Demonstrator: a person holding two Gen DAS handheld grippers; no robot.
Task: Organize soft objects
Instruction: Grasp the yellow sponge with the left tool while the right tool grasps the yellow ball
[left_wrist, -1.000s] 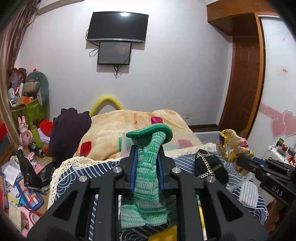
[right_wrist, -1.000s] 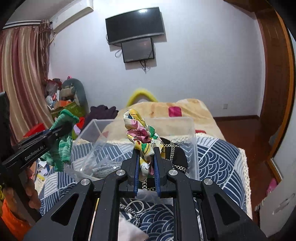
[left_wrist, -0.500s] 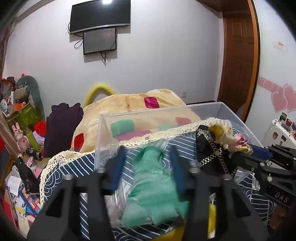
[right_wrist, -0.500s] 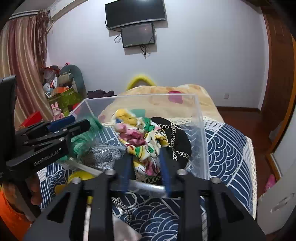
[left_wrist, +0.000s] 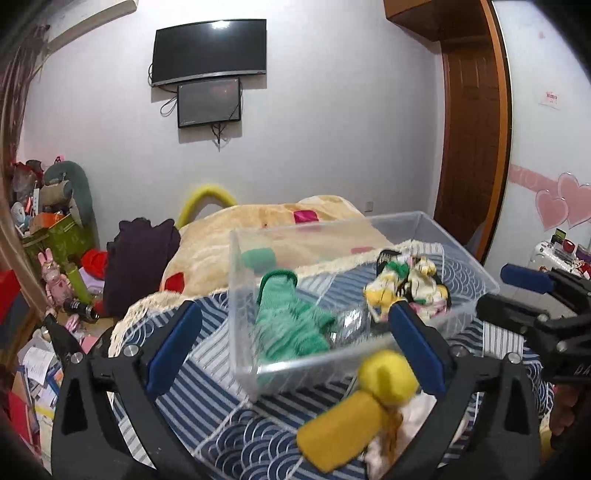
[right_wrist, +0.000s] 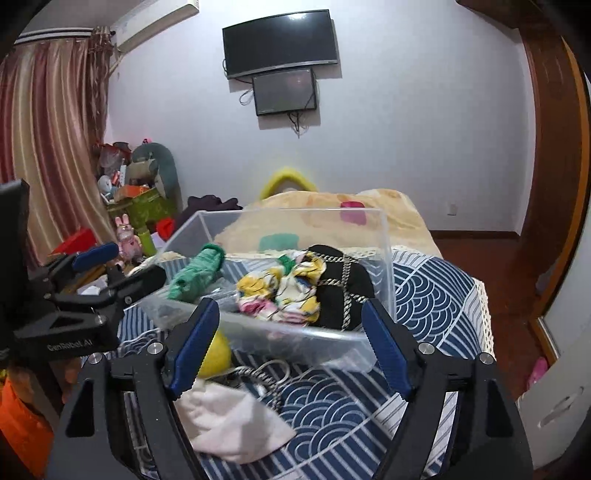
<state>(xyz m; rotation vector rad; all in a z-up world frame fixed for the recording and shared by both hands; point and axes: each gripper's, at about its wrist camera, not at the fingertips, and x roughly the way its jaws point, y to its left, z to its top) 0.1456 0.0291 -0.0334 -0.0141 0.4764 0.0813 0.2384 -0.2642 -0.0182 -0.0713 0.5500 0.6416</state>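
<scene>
A clear plastic bin (left_wrist: 243, 295) (right_wrist: 386, 266) stands on the blue patterned bedspread. Inside lie a green knit sock (left_wrist: 291, 325) (right_wrist: 195, 271), a floral cloth (left_wrist: 413, 284) (right_wrist: 284, 291) and a black item with chain trim (right_wrist: 343, 291). My left gripper (left_wrist: 295, 350) is open and empty, just in front of the bin. My right gripper (right_wrist: 288, 345) is open and empty at the bin's near wall. A yellow soft toy (left_wrist: 369, 398) (right_wrist: 216, 354) and a white cloth (right_wrist: 229, 421) lie outside the bin, close to both grippers.
The bedspread (right_wrist: 424, 295) covers the bed with a beige blanket (left_wrist: 266, 229) behind. A white cord (right_wrist: 266, 373) lies by the white cloth. Toys and boxes (left_wrist: 55, 236) crowd the floor at the left. A wooden door (left_wrist: 472, 129) is at the right.
Both grippers opened and dropped their loads into the bin: the green sock from the left, the floral cloth from the right. Both then drew back from the bin.
</scene>
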